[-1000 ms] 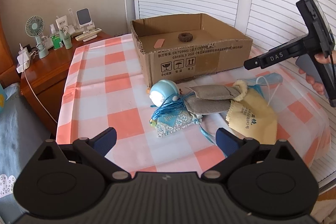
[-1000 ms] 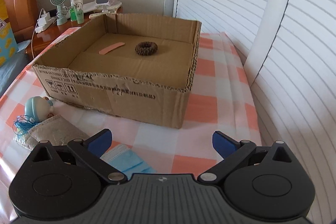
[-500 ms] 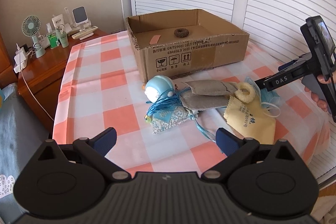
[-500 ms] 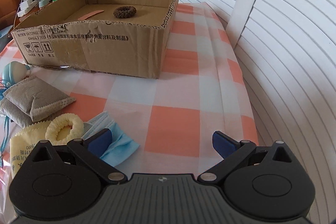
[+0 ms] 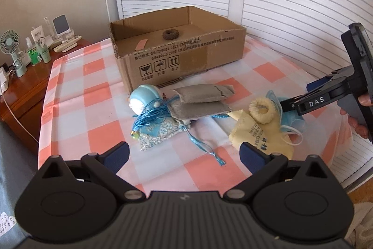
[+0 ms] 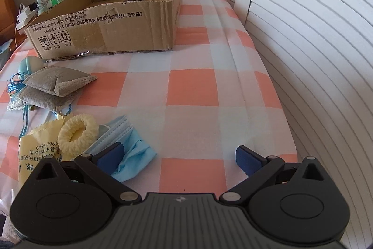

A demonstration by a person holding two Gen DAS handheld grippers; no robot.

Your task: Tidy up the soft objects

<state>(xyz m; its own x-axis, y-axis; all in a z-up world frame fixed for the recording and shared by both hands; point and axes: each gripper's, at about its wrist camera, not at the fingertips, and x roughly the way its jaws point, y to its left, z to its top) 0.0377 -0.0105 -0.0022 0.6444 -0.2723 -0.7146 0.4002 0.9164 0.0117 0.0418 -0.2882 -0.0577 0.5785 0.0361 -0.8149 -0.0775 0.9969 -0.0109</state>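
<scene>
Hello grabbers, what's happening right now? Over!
Left gripper open, hanging back. Right gripper open, low beside the blue face mask. Cream scrunchie touching the mask. Cardboard box path unobstructed.

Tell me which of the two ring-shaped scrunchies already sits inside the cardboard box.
The dark brown scrunchie lies on the floor of the cardboard box. The pale yellow scrunchie rests outside, on the yellow cloth.

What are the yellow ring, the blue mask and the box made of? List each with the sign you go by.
Yellow ring: looks like fuzzy knit or terry fabric over elastic; ribbed, matte pile.
Blue mask: seemingly thin non-woven fabric; pleats, soft crumpling.
Box: corrugated cardboard, matte brown; fluted torn rim, printed marks.
</scene>
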